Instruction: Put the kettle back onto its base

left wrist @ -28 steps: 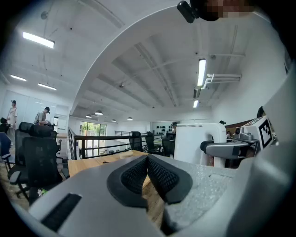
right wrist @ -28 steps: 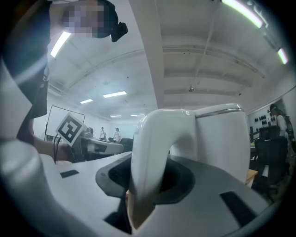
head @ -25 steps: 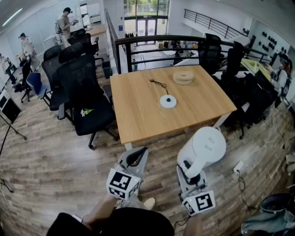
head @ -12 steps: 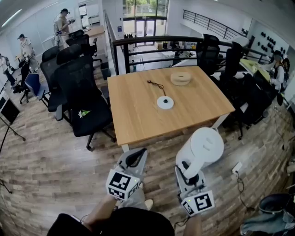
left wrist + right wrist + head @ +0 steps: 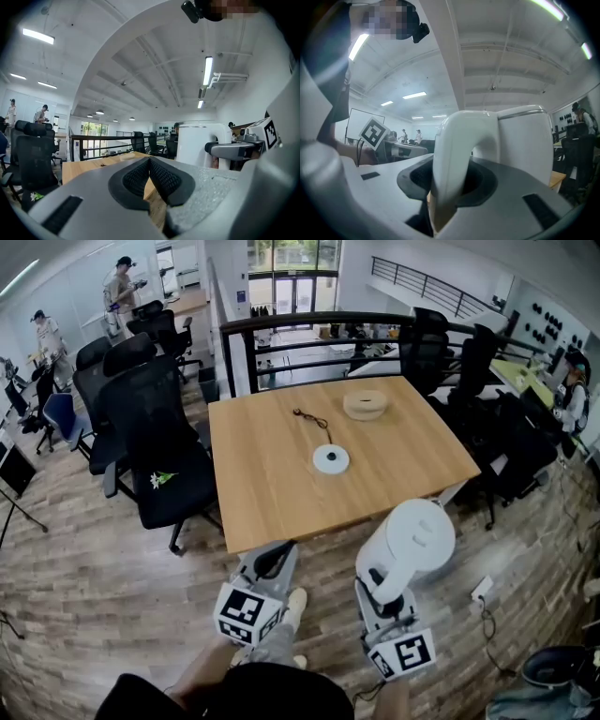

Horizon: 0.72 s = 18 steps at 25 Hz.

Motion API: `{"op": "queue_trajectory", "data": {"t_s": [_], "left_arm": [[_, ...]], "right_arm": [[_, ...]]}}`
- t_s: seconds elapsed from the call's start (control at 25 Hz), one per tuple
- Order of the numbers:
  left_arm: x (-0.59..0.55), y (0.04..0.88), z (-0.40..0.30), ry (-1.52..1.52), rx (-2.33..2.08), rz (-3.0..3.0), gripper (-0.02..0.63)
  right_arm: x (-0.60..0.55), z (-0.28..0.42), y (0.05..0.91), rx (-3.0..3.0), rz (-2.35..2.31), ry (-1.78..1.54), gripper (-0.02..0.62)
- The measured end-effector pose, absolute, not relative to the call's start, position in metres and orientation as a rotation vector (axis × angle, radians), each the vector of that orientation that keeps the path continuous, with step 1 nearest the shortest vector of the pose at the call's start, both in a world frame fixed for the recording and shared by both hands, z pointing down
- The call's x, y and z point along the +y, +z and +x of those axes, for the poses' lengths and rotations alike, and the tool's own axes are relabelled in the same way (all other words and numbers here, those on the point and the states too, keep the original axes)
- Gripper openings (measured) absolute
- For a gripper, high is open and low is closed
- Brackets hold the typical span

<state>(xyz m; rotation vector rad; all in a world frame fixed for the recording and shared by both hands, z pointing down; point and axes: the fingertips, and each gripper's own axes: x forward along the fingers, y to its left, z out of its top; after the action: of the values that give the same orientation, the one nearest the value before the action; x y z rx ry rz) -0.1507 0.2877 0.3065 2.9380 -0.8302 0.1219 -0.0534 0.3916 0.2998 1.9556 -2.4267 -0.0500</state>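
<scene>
— What is gripped by the right gripper [image 5: 447,180]?
— The white kettle [image 5: 412,538] is held upright by its handle [image 5: 449,154], the jaws half closed on it, just off the near edge of the table [image 5: 253,493].
— And the left gripper [image 5: 149,174]?
— Its pads are pressed together; nothing is held.
— The base [image 5: 330,459]?
— It is seen mid-table, well apart from the kettle.

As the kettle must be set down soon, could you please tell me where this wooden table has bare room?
The light wooden table is bare along its whole near edge and left side, and right of the round white base. The only crowding is at the far middle: the thin black cord and the round pale wooden object.
</scene>
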Motion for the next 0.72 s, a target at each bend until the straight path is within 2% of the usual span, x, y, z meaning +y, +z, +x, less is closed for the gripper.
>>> {"op": "queue_trajectory", "data": {"t_s": [0.72], "left_arm": [[0.111,0.309,-0.044,0.194,-0.803,2.896,0.002]], "right_arm": [[0.216,0.045,0.297,-2.449,1.959,0.016,0.107]]}}
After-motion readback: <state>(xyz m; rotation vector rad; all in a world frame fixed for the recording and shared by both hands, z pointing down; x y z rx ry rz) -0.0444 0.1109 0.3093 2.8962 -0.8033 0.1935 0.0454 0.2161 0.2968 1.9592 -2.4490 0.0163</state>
